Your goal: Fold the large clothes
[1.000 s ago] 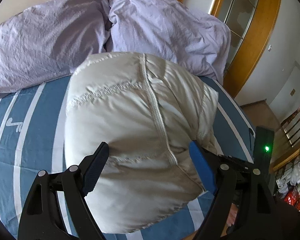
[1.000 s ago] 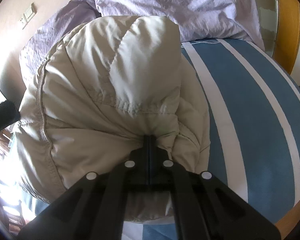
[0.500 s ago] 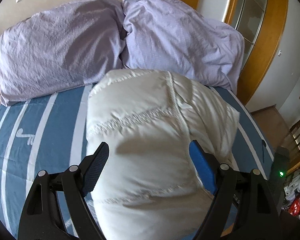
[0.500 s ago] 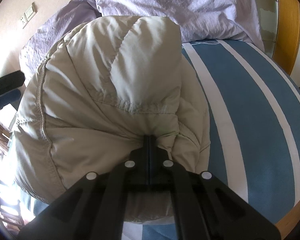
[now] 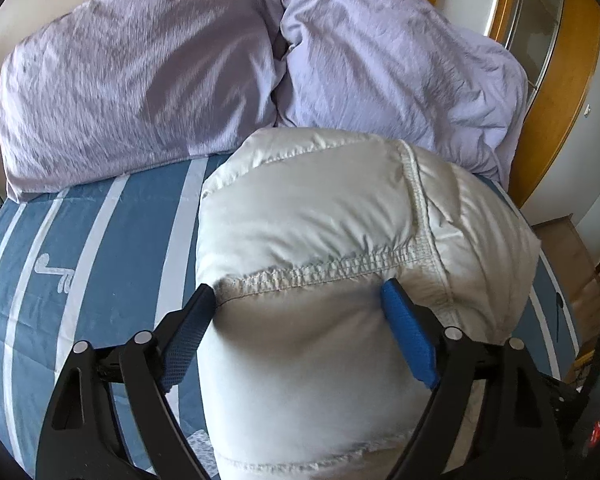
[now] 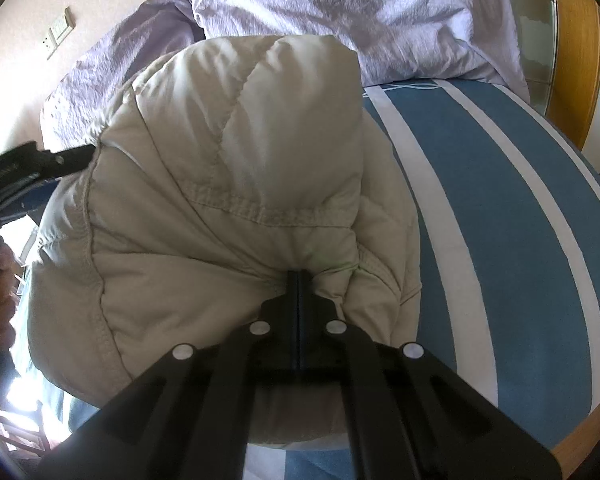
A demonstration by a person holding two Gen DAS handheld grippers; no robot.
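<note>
- Bedroom scene: bed with blue-and-white striped bedspread (image 5: 100,248), two crumpled lilac pillows (image 5: 140,80) at the headboard end, wooden door frame (image 5: 556,92) on the right of the left wrist view, wall socket (image 6: 58,34) visible in the right wrist view.
- White puffer jacket (image 5: 340,240) lies bundled on the bedspread, far edge just beside the pillows; quilted seams and a stitched hem band show on top.
- Left gripper (image 5: 300,316): jaws spread wide, blue pads (image 5: 410,340) on either side of a bulge of the jacket, both pads touching the fabric but not squeezed together.
- Right gripper (image 6: 299,280): jaws fully together, pinching a gathered fold of the jacket (image 6: 228,184) at its near edge; fabric puckers around the fingertips.
- Right wrist view: jacket looks beige in shade, sits left of the white stripes, near the bed's foot edge.
- Left gripper also seen at the far left of the right wrist view (image 6: 28,172), against the jacket's side; bit blurred.
</note>
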